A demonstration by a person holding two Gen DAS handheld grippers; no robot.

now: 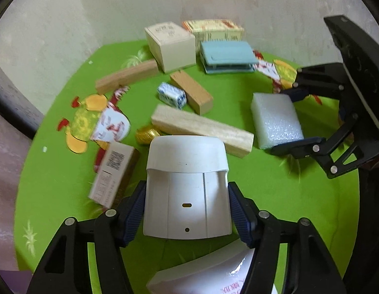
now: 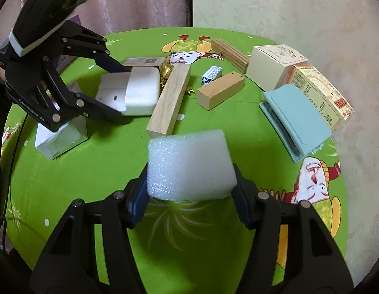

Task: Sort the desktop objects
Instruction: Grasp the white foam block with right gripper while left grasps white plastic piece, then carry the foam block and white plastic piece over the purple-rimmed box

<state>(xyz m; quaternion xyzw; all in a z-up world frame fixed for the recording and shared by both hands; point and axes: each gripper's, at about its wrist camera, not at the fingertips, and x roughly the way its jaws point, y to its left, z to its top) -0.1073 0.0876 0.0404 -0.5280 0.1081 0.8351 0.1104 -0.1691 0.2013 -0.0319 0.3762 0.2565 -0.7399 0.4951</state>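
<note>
**Two grippers, two white things caught at once**

Both tools were working the same crowded green tablecloth (image 2: 96, 181), each bent steeply down over its own piece, probably so that two items could be lifted out of the jumble in one go.

The left gripper (image 1: 187, 210) sat low in the centre of the left wrist view with its blue pads (image 1: 134, 214) pressed against the two flanks of the white plastic case (image 1: 187, 191). The case filled the gap between the jaws from side to side, its rounded cap pointing away toward the long pale wood block (image 1: 201, 127). In the right wrist view the same grip showed at the upper left, one finger above the case and one below.

The right gripper (image 2: 190, 196) held the white foam block (image 2: 189, 164) in the lower middle of its own view, both jaws tight on the block's near end and the far end jutting toward the wood block. Seen from the left wrist, that foam lay at the right edge, flat on the cloth.

Boxes, a blue-grey case (image 2: 294, 117) and shorter wood blocks stood apart toward the top, untouched.
</note>
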